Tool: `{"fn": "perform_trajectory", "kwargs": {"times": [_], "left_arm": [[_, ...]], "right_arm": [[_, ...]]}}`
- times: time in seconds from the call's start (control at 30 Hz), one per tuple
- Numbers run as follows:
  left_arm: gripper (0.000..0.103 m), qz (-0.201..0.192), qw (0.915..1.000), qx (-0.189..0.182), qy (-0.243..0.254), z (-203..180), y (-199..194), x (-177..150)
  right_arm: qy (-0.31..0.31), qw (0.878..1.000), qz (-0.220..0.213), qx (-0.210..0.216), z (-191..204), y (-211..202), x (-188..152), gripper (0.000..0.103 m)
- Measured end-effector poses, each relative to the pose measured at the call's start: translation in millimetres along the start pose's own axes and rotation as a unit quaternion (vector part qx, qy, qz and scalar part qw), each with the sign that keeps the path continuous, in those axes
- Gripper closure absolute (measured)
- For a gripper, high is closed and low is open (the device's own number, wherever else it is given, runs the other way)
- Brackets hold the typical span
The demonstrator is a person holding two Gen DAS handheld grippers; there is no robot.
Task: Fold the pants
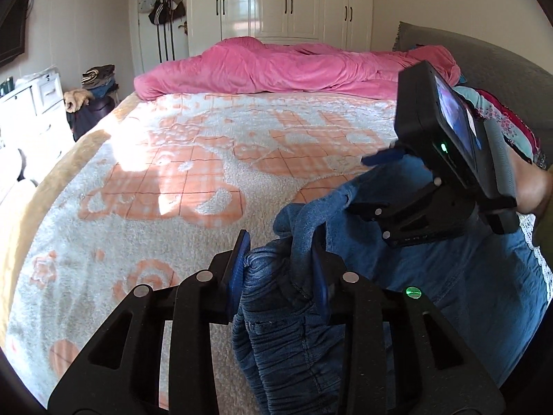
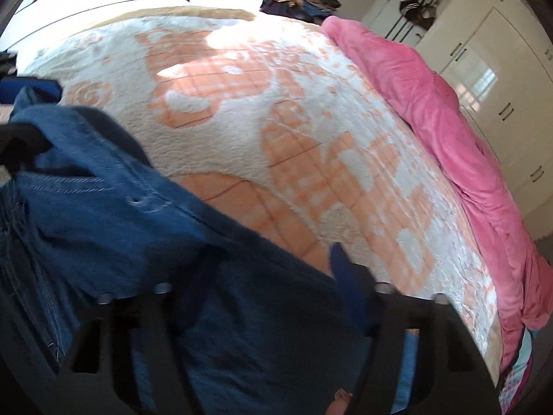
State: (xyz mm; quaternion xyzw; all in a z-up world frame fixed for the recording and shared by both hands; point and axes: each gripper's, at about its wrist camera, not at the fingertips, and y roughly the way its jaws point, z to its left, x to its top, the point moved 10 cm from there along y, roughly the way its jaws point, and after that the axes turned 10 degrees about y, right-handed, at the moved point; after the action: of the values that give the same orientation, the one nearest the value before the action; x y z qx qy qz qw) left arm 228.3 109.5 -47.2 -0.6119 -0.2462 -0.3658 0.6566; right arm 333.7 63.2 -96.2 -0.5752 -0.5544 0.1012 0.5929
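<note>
Over the bed (image 1: 145, 180) — jeans (image 1: 276, 311) pinched by left gripper (image 1: 280, 276), right gripper (image 2: 269, 276) half-open astride them.

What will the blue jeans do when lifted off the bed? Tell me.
Likely floppy: the blue jeans bunch into wrinkles inside the left claw. Probably heavyish, thick denim sagging onto the bed. Unlikely to slip; the cloth looks coarse.

From the left wrist view, the bed (image 1: 145, 180) lies bare and flat from nine o'clock round to one o'clock, giving open passage over its patterned cover. At twelve o'clock the heaped pink quilt (image 1: 293, 65) closes the far side. At two o'clock the right claw (image 1: 359, 186) blocks the way, and bunched jeans (image 1: 287, 328) fill five o'clock.
</note>
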Motion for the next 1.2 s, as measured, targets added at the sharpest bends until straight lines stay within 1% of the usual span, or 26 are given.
{"fn": "perform_trajectory", "kwargs": {"times": [0.03,0.07,0.1,0.13,0.23,0.3,0.33,0.43,0.53,0.6,0.7,0.8,0.9,1.0,1.1,1.2], "left_arm": [[0.078,0.002,1.0,-0.001,-0.002,2,1,-1],[0.078,0.003,1.0,0.0,-0.003,2,0,-1],[0.078,0.005,1.0,0.002,-0.003,4,1,-2],[0.078,0.005,1.0,0.003,-0.002,4,1,-3],[0.078,0.003,1.0,0.003,-0.002,4,0,-3],[0.078,0.001,1.0,0.002,0.002,2,-2,-3],[0.078,-0.003,1.0,0.002,0.007,0,-5,-2],[0.078,-0.013,0.9999,0.001,0.01,-5,-14,0],[0.077,-0.026,0.9996,0.006,0.011,-8,-27,0],[0.076,-0.037,0.9992,0.008,0.014,-12,-37,1],[0.075,-0.055,0.9981,0.016,0.023,-20,-58,-5],[0.073,-0.061,0.998,0.012,0.009,-25,-75,-17],[0.073,-0.061,0.9981,0.004,-0.006,-33,-90,-35],[0.073,-0.051,0.9986,-0.005,-0.013,-38,-100,-50],[0.073,-0.034,0.9993,-0.012,-0.012,-41,-105,-65],[0.073,-0.022,0.9996,-0.012,-0.009,-43,-110,-76]], "right_arm": [[0.004,1.0,0.001,0.013,5,0,-2,0.073],[0.011,1.0,-0.001,0.023,8,-2,-4,0.079],[0.017,0.999,-0.005,0.027,9,-4,-4,0.089],[0.024,0.999,-0.01,0.027,9,-7,-6,0.092],[0.067,0.997,-0.03,0.028,4,-23,-12,0.094],[0.11,0.992,-0.046,0.035,-3,-42,-17,0.094],[0.122,0.991,-0.053,0.034,-6,-49,-19,0.094],[0.142,0.986,-0.086,0.03,-6,-83,-24,0.094],[0.165,0.98,-0.102,0.041,1,-110,-32,0.094],[0.175,0.978,-0.111,0.039,8,-128,-42,0.094],[0.191,0.973,-0.125,0.046,21,-152,-57,0.094],[0.212,0.967,-0.129,0.06,34,-170,-74,0.094],[0.212,0.966,-0.131,0.063,55,-184,-93,0.094],[0.212,0.967,-0.121,0.077,79,-190,-112,0.094],[0.222,0.964,-0.111,0.1,98,-193,-129,0.094],[0.21,0.966,-0.106,0.103,114,-198,-139,0.094]]}}
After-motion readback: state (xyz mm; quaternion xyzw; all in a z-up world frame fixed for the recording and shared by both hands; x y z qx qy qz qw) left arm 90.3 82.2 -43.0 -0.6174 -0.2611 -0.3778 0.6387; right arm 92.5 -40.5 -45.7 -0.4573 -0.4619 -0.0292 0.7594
